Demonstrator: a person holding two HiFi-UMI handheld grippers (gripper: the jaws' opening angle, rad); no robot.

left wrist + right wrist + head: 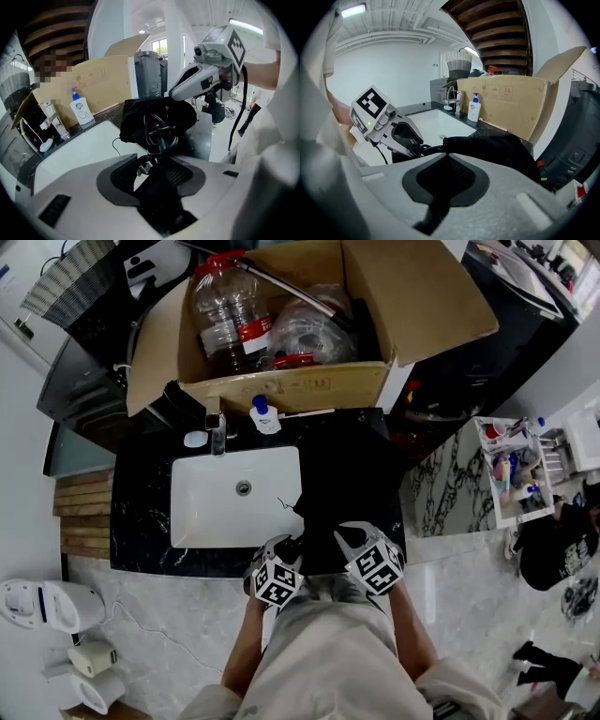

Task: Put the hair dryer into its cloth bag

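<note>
The left gripper (152, 162) pinches the black cord (159, 132), with the plug's pale prongs just beside its left pad. The cord's loops stand just past the jaws and run into the mouth of the black bag (140, 117). I cannot make out the dryer's body in any view; only its cord shows.

The right gripper (446, 161) is pressed shut on a fold of the bag's cloth, which hangs down between its pads. The rest of the bag bulges beyond the jaws.

The bag lies on the black counter (141, 512), between the sink (202, 517) and the counter's right edge, close to the front edge. Both grippers meet it from the front edge, near each other. A thin black string (281, 505) trails from the bag over the sink's right rim.

At the counter's back edge stand a faucet (217, 432) and a soap bottle (264, 416). Behind them is an open cardboard box (281, 390) holding plastic bottles.
</note>
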